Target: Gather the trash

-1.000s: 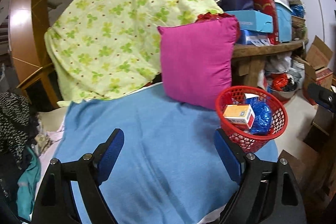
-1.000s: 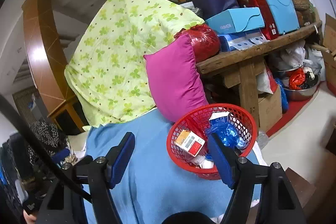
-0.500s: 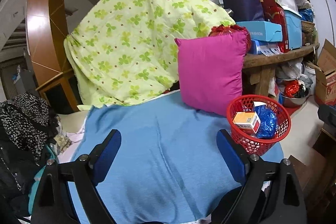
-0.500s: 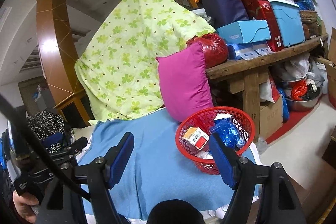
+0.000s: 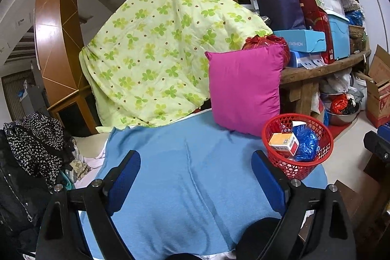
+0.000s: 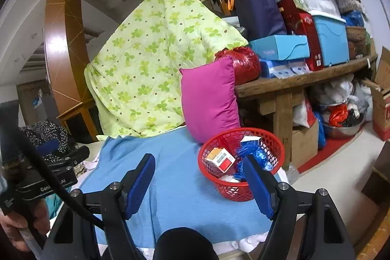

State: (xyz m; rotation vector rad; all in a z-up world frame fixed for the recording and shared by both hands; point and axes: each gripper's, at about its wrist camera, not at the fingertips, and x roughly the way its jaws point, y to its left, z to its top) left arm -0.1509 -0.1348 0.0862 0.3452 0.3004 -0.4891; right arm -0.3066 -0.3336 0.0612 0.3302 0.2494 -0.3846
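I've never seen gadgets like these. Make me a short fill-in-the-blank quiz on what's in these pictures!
1. The trash sits in a round plastic basket whose colour is ____.
2. The basket rests on a cloth whose colour is ____.
3. Right behind the basket leans a ____ cushion.
4. Between the fingers of the left tool and the right tool there is ____ held.

Missing words: red; blue; pink; nothing

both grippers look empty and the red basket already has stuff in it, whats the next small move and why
Probably look around for leftover trash: the blue blanket shows none, the red basket holds a box and blue wrapper, and both grippers are open and empty.
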